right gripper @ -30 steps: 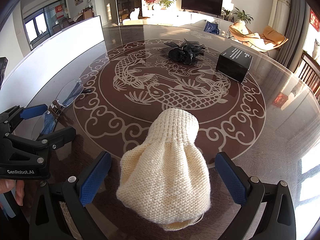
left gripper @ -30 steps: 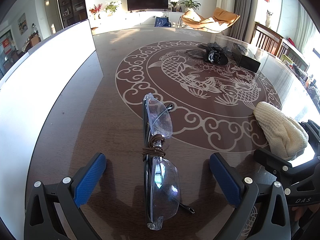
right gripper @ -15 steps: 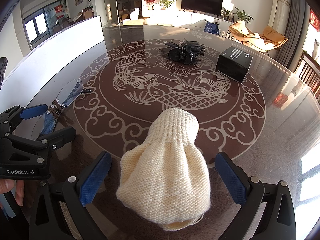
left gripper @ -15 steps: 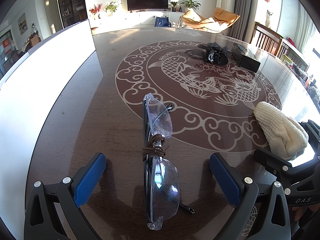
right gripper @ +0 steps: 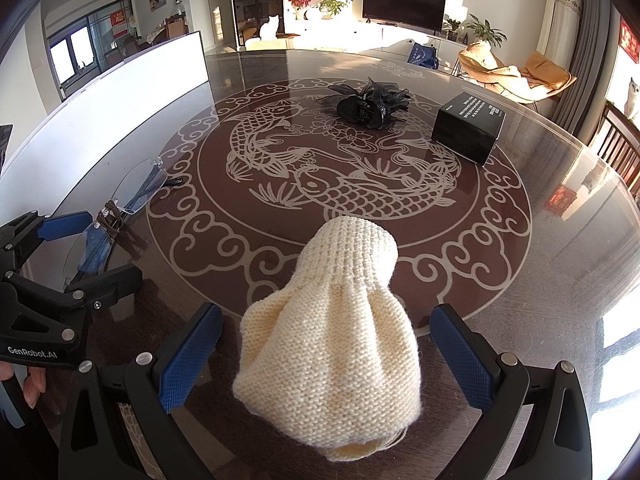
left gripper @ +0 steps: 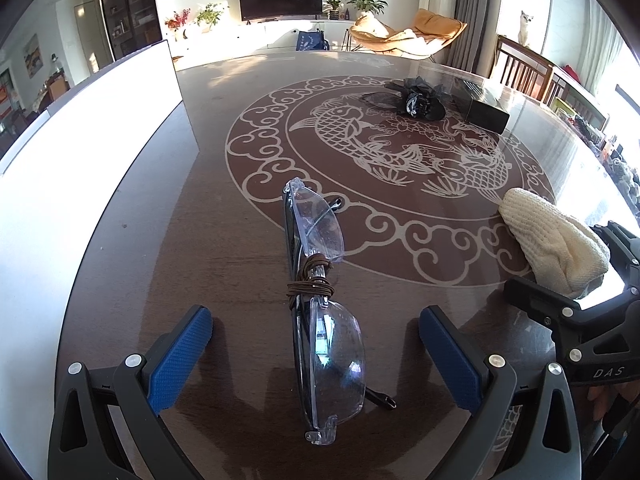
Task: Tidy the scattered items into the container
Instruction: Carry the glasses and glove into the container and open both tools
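Both grippers' fingers spread wide, empty. Left gripper (left gripper: 316,344): glasses (left gripper: 320,300) btwn fingers, pinch at cord-wrapped bridge. Right gripper (right gripper: 326,354): knit hat (right gripper: 336,344) btwn fingers, squeeze mid-bulk.

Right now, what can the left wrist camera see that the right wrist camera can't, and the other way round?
Only the left wrist view shows the whole clear glasses lying between the left gripper's open jaws, with the brown cord wrapped round the middle.

Only the right wrist view shows the right gripper's open jaws on either side of the cream knit hat, and the white print on top of the black box.

Both show the fish-pattern table, the black hair clip, the box, hat and glasses.
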`<act>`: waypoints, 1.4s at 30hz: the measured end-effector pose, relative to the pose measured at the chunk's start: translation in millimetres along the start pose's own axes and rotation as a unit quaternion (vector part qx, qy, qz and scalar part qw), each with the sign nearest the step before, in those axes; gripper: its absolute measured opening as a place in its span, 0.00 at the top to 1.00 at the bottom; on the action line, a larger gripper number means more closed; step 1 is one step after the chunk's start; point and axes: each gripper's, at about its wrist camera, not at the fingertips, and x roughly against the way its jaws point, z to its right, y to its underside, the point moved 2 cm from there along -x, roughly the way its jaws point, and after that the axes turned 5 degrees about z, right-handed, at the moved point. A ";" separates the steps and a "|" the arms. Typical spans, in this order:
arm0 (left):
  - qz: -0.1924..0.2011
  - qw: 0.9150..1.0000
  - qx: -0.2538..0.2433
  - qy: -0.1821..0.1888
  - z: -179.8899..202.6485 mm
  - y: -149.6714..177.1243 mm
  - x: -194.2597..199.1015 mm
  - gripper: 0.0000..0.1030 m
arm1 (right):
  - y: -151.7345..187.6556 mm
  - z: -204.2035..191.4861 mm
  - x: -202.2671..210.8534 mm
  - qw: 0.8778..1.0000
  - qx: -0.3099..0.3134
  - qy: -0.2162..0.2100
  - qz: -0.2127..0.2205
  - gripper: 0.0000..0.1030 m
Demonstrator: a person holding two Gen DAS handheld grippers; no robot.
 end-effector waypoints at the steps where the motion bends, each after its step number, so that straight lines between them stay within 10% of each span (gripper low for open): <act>1: -0.001 1.000 -0.002 0.003 0.1 -0.5 -0.4 0.00 | 0.0 0.2 0.1 1.000 -0.001 -0.001 0.000 0.00; 4: 0.003 1.000 -0.013 0.012 1.0 -6.8 -4.4 0.01 | -0.9 4.7 3.8 1.000 -0.005 -0.012 0.007 0.07; 6: 0.031 0.999 -0.013 0.013 -1.5 -9.8 1.9 0.69 | -0.6 11.0 12.6 1.000 -0.007 -0.001 0.015 0.57; 7: 0.034 0.999 -0.003 0.017 -5.7 -9.9 4.2 0.80 | 0.8 15.9 16.4 1.000 -0.023 -0.012 0.012 0.57; 12: 0.031 0.991 0.096 0.083 -33.0 -2.8 28.9 0.80 | 9.6 22.8 56.0 0.996 -0.072 -0.038 0.046 0.58; 23: 0.079 0.986 0.120 0.083 -43.6 32.4 117.1 0.80 | 23.4 -21.3 78.2 0.987 -0.087 -0.116 0.067 0.57; 32: 0.148 0.970 0.192 -0.005 -186.4 13.9 211.1 0.80 | -87.8 -164.8 100.5 0.967 0.047 -0.225 0.106 0.57; 42: 0.086 0.969 0.223 -0.063 -320.0 -43.9 164.8 0.79 | -223.2 -340.0 48.6 0.947 0.162 -0.253 0.116 0.57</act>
